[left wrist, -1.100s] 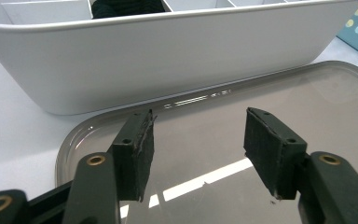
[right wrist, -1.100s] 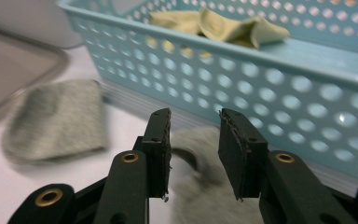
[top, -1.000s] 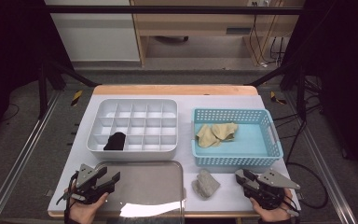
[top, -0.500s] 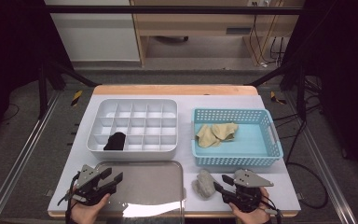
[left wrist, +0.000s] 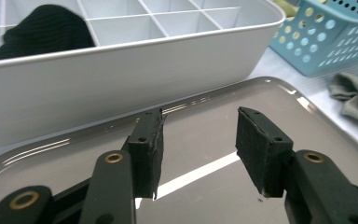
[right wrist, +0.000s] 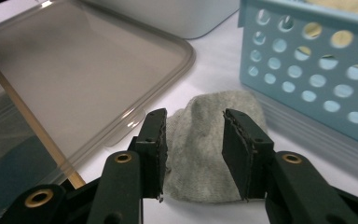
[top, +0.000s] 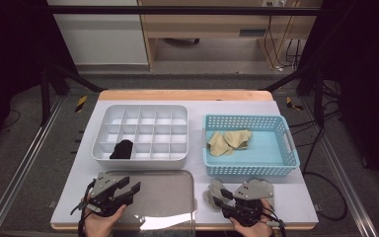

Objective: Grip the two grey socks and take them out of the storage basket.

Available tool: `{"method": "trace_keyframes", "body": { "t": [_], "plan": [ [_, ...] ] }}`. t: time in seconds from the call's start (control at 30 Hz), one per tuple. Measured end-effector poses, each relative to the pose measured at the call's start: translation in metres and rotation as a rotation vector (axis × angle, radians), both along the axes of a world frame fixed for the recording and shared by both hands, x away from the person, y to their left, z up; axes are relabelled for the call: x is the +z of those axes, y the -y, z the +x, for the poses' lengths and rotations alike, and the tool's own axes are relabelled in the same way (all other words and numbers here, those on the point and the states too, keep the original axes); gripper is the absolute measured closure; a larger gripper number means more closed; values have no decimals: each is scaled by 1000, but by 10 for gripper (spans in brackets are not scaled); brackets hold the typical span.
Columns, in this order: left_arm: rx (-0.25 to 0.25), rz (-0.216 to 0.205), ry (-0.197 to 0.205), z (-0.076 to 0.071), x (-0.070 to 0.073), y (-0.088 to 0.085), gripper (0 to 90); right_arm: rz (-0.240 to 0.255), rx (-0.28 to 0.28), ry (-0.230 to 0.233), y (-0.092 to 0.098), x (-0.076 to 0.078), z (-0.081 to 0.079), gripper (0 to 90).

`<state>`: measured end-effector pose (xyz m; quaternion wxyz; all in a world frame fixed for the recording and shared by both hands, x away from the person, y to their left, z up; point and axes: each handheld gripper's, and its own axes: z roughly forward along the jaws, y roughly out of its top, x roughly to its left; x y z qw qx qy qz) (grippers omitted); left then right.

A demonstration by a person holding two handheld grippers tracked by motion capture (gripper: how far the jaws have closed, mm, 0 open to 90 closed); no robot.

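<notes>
Lying on the bench (top: pixel 286 197) between the clear lid (top: pixel 163 197) and blue basket (top: pixel 251 170), the grey sock (right wrist: pixel 209 144) now sits between the parted jaws of the right hand-held gripper (right wrist: pixel 193 149), which has closed in from the right for a likely pickup; the left hand-held gripper (left wrist: pixel 198 149), its jaws just narrowing yet apart and empty, hovers over the lid.

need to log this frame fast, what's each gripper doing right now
left gripper: open, nothing between its jaws, over the clear lid; jaws have just been closing.
right gripper: open, jaws either side of the grey sock, not yet gripping it.
</notes>
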<state>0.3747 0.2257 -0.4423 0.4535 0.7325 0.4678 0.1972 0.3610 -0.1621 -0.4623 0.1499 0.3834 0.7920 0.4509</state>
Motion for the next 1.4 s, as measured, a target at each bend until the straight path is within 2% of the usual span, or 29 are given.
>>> {"method": "trace_keyframes", "body": {
  "t": [0.3,0.43,0.53,0.73,0.97,1.03,1.13,1.23,1.4],
  "plan": [
    [-54,-21,-10,3,7,31,509,-21,31,-27,-14,-6,2,695],
    [-80,-8,-3,6,12,49,513,-29,29,-29,-11,-7,3,820],
    [-101,-7,-5,7,16,62,516,-15,17,-40,-7,-4,3,873],
    [-158,1,-9,7,19,92,518,29,-17,-32,3,2,2,878],
    [-236,15,-41,8,11,130,533,70,-83,-23,19,6,5,876],
    [-259,15,-62,8,8,140,537,67,-105,-12,23,6,6,874],
    [-278,31,-70,8,3,153,544,62,-125,-15,28,3,9,874],
    [-298,28,-92,7,-2,165,562,59,-139,-20,32,0,11,873],
    [-309,74,-127,5,-14,181,570,47,-146,-22,34,-5,13,871]
  ]
}}
